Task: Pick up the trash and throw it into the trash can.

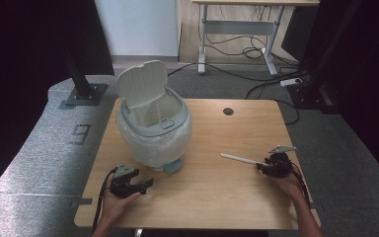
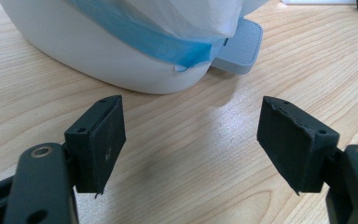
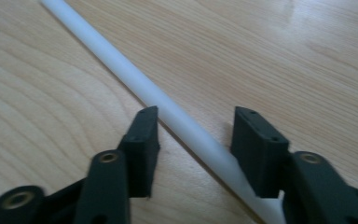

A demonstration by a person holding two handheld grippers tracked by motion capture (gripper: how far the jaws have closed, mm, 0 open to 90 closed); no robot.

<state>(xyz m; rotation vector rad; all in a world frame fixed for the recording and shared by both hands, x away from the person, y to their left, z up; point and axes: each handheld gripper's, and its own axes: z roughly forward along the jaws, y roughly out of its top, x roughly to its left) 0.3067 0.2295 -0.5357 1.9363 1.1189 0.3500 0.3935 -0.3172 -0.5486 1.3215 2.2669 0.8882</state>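
A thin white stick (image 1: 239,158) lies flat on the wooden table (image 1: 217,197) at the right. My right gripper (image 1: 261,167) is at its near end. In the right gripper view the stick (image 3: 121,65) runs diagonally between the two black jaws of the right gripper (image 3: 196,140), and a small gap shows on each side, so the pads do not press it. At the left stands a white pedal bin (image 1: 153,128) with its lid (image 1: 140,86) up and a liner inside. My left gripper (image 1: 145,185) rests in front of it, open and empty. The left gripper (image 2: 191,140) faces the bin's base (image 2: 121,60).
The bin's grey foot pedal (image 2: 242,44) sticks out toward me, just beyond my left jaws. A round cable hole (image 1: 228,111) sits near the table's far edge. Beyond the table, cables and a desk frame (image 1: 237,29) stand on the floor.
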